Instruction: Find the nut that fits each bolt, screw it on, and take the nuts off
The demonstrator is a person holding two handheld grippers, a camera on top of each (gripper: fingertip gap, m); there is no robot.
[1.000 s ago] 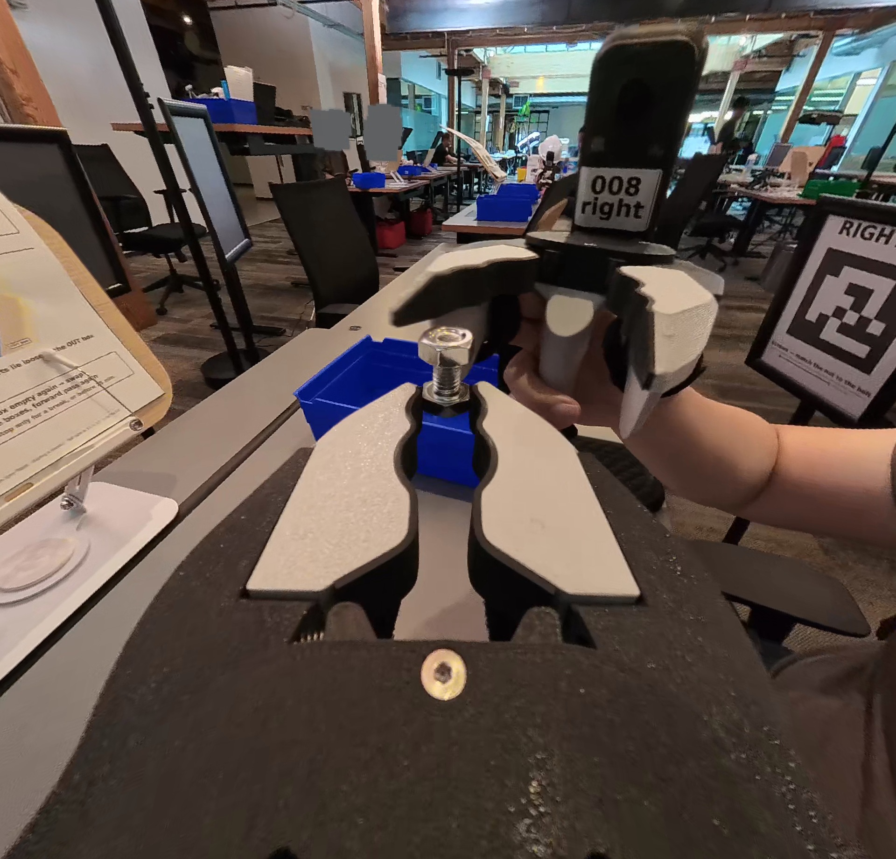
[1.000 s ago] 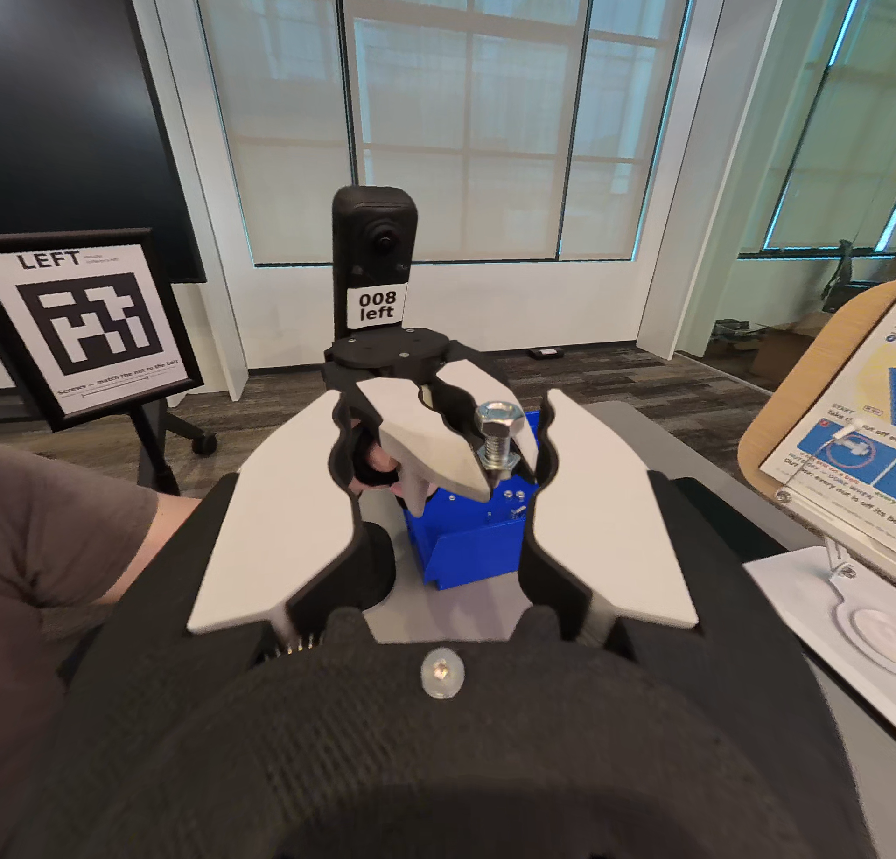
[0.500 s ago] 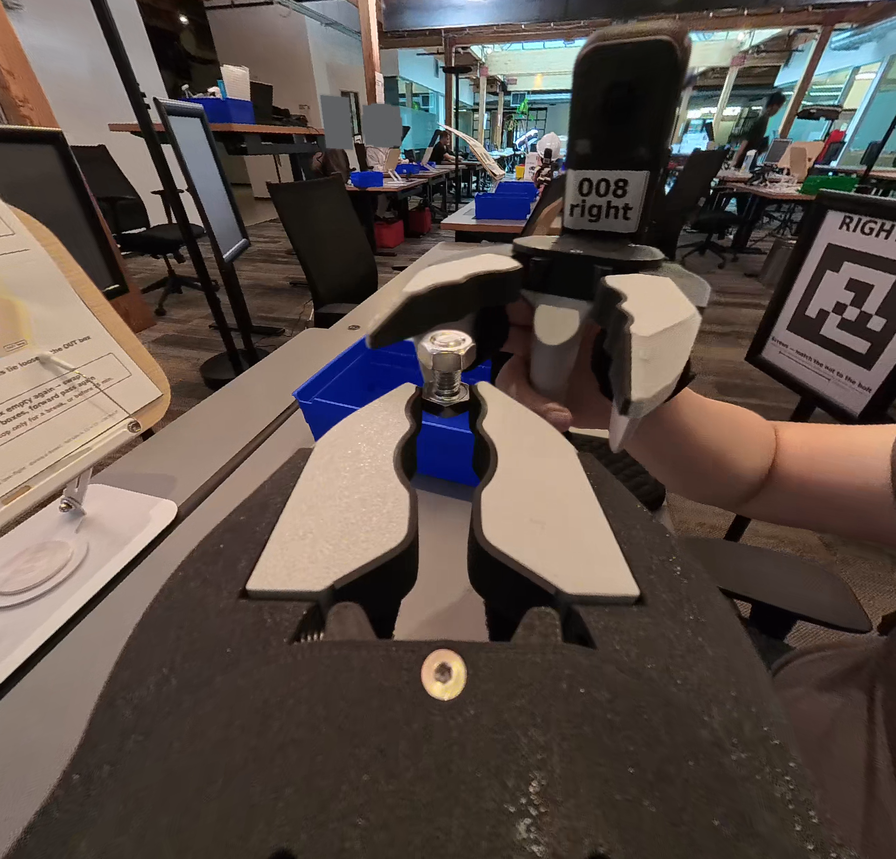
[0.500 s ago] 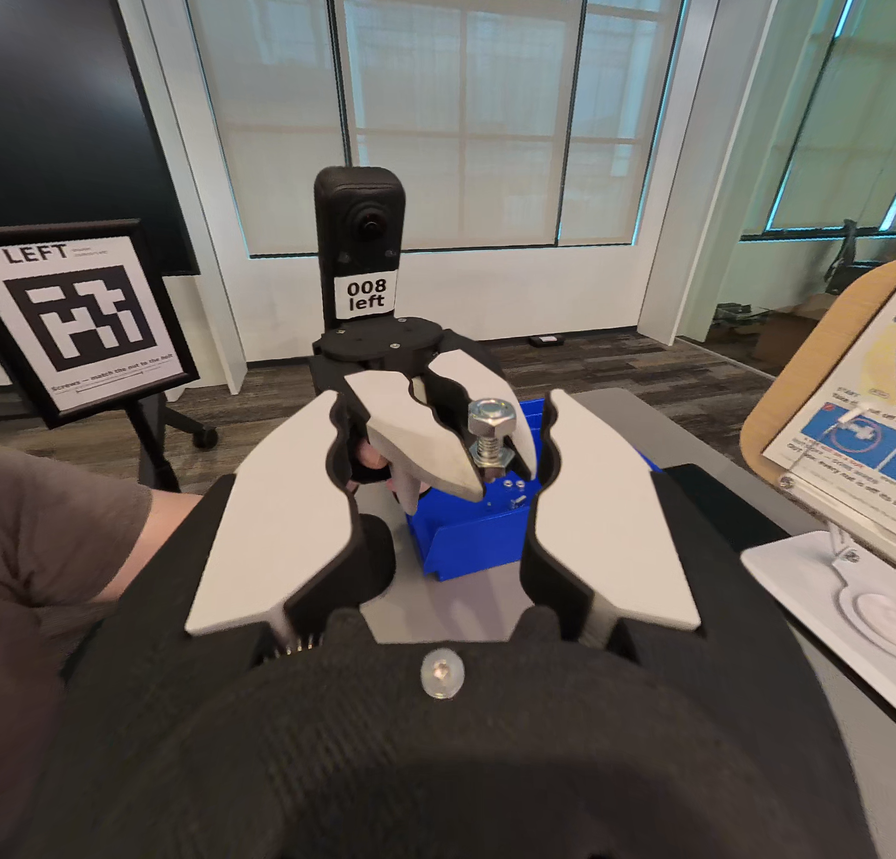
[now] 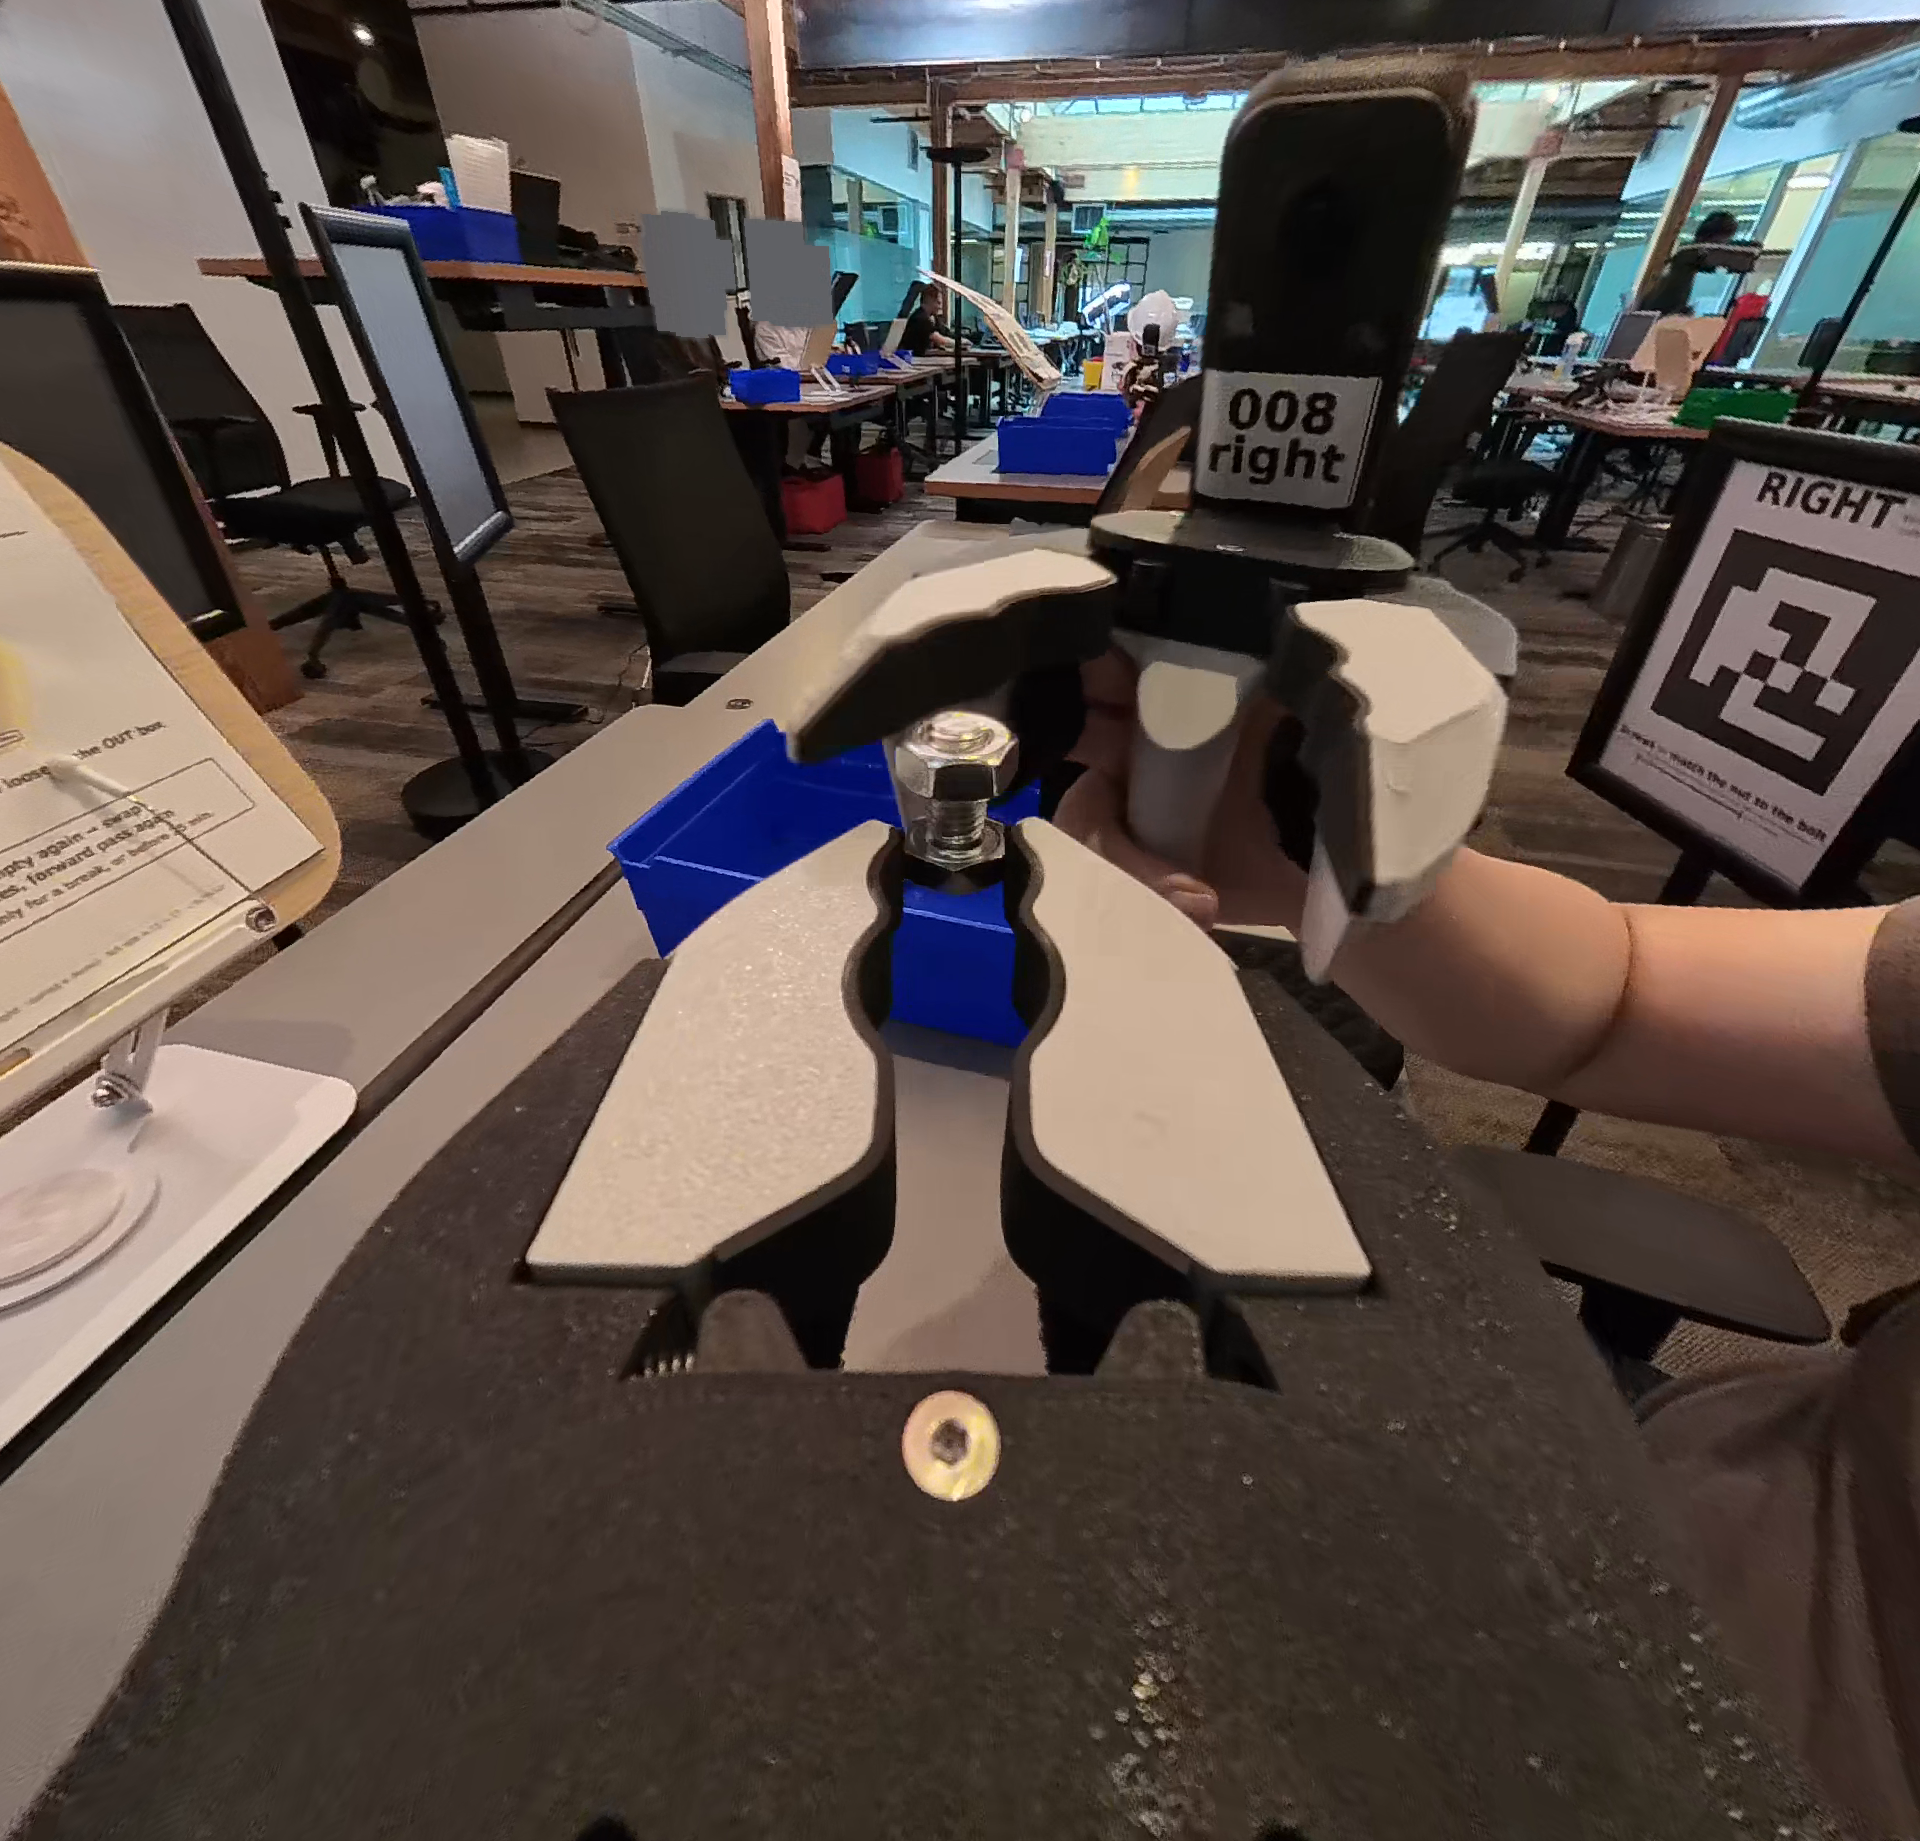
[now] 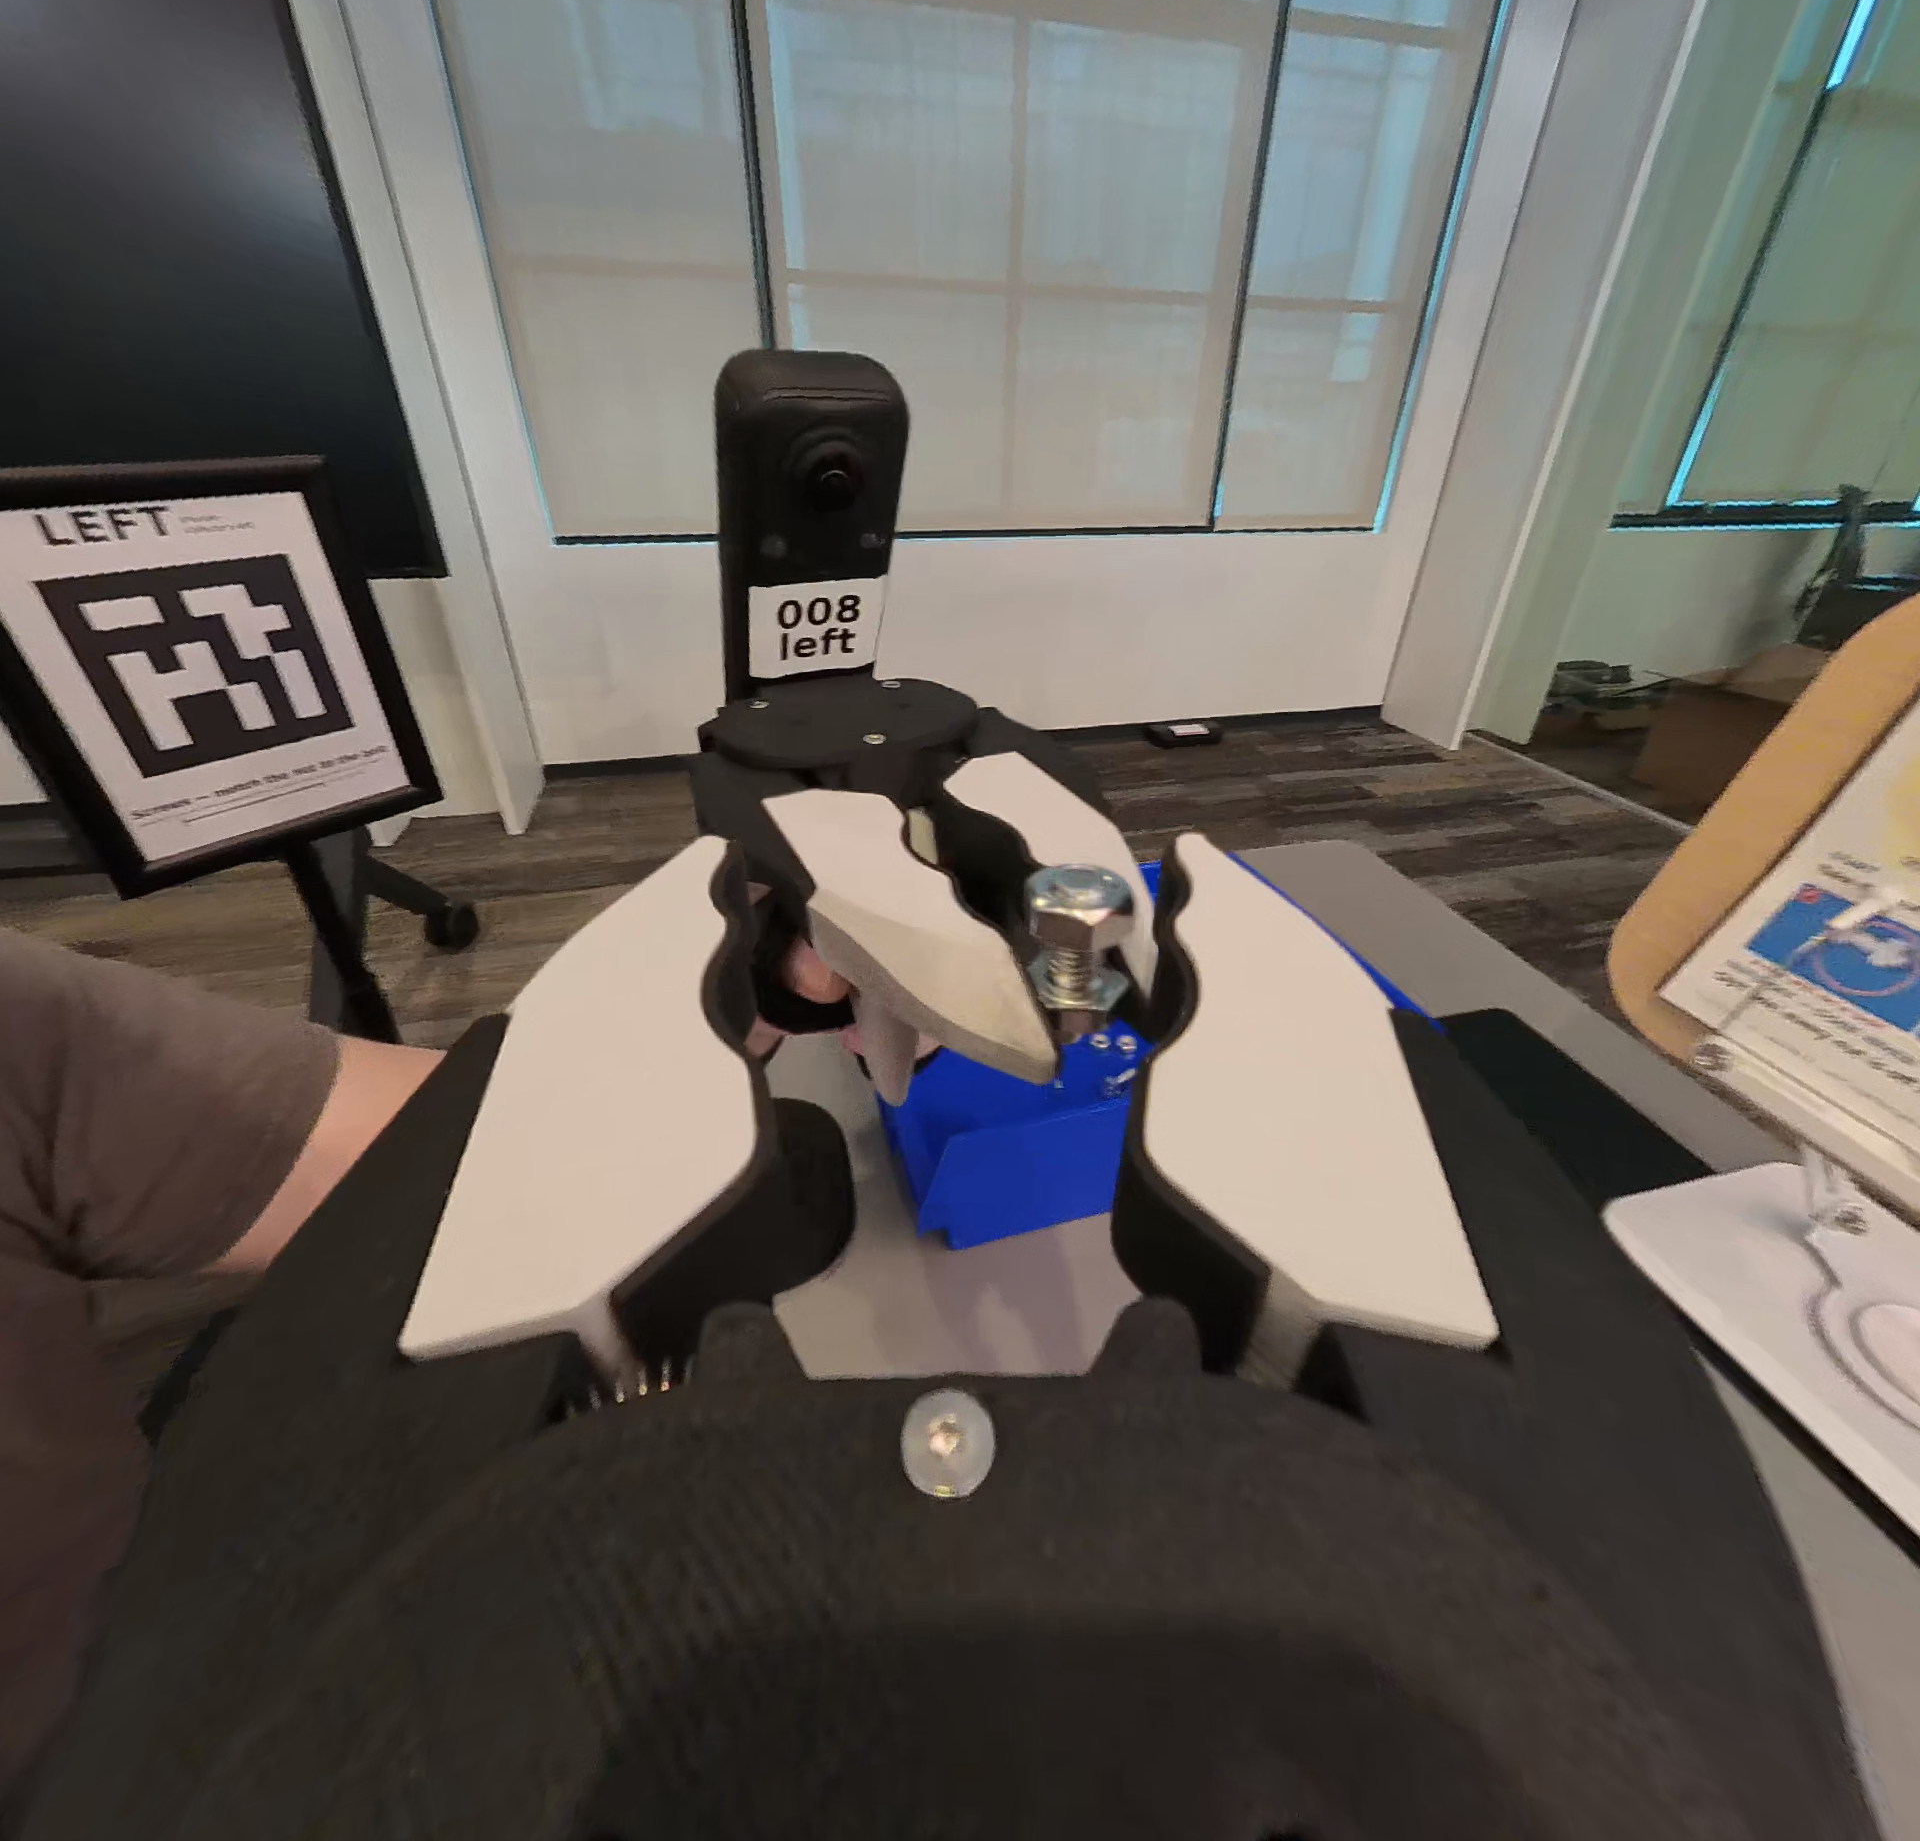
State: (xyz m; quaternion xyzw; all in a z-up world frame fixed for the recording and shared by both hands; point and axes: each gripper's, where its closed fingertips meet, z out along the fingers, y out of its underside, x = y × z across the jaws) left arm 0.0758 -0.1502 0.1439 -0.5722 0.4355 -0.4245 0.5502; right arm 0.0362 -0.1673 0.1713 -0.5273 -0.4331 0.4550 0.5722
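Observation:
A silver hex bolt [image 5: 954,765] stands head up with a nut [image 5: 950,844] on its thread. My left gripper [image 5: 954,841] is shut on the nut and holds the bolt above a blue bin [image 5: 748,835]. My right gripper [image 6: 951,856] is open, facing the left one. The bolt [image 6: 1075,918] lies between its fingers, close to the right-hand finger [image 6: 1299,1085], and I cannot tell if they touch. In the left wrist view one right finger [image 5: 956,638] reaches over the bolt head. Small screws [image 6: 1112,1043] lie in the bin [image 6: 997,1168].
The bin stands on a grey table [image 5: 468,970]. An instruction board on a white stand [image 5: 125,856] is at the table's side and also shows in the right wrist view [image 6: 1787,960]. Framed marker signs [image 5: 1787,669] [image 6: 197,669] stand on the floor. A black chair [image 5: 675,524] is beyond the table. Tip to tip, the grippers are about 4 cm apart.
My right gripper has moved in towards the bolt, so the bolt head now sits between its open fingers. My left gripper has stayed shut and holds the bolt still.

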